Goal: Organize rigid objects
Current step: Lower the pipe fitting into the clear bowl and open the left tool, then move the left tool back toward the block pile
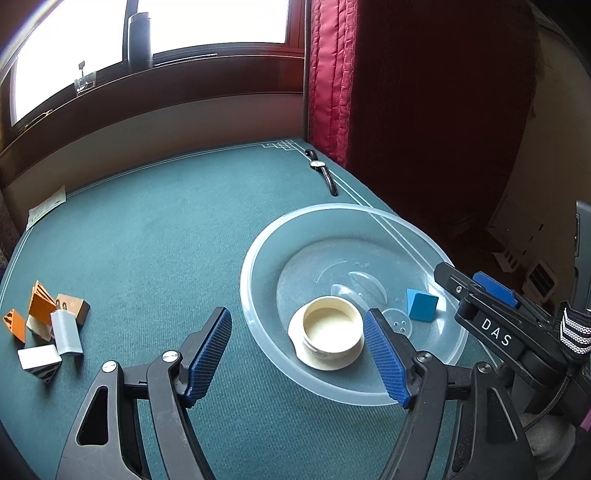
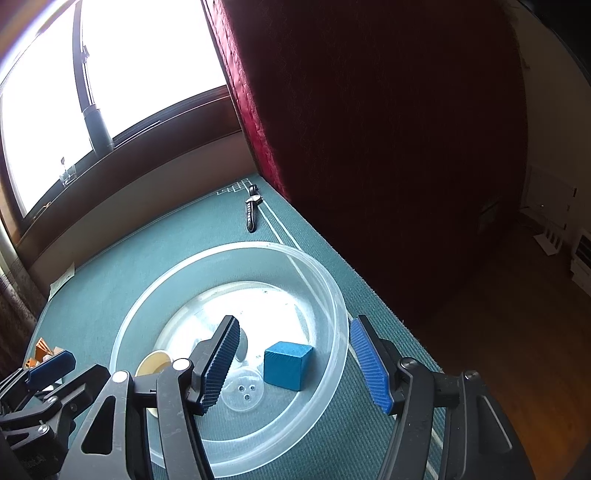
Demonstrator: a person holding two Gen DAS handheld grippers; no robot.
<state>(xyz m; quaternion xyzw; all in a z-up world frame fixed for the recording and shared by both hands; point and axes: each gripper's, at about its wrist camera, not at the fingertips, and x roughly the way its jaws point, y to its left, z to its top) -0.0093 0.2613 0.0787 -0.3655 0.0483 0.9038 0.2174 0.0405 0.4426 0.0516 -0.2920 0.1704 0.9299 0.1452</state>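
A clear plastic bowl (image 1: 258,325) stands on the green table; it also shows in the right wrist view (image 2: 332,291). Inside lie a cream round lid (image 1: 327,338) and a blue cube (image 1: 421,304), the cube also seen in the right wrist view (image 2: 288,363). My left gripper (image 1: 297,354) is open and empty above the bowl's near rim, its jaws either side of the lid. My right gripper (image 2: 295,360) is open and empty, above the bowl with the cube between its fingers. A pile of orange, grey and white blocks (image 1: 48,328) lies at the left.
A wristwatch (image 1: 323,171) lies near the table's far right corner. A paper slip (image 1: 46,210) sits at the far left edge. A red curtain (image 1: 332,74) hangs at the right. A dark flask (image 1: 139,35) and a glass (image 1: 85,83) stand on the window sill.
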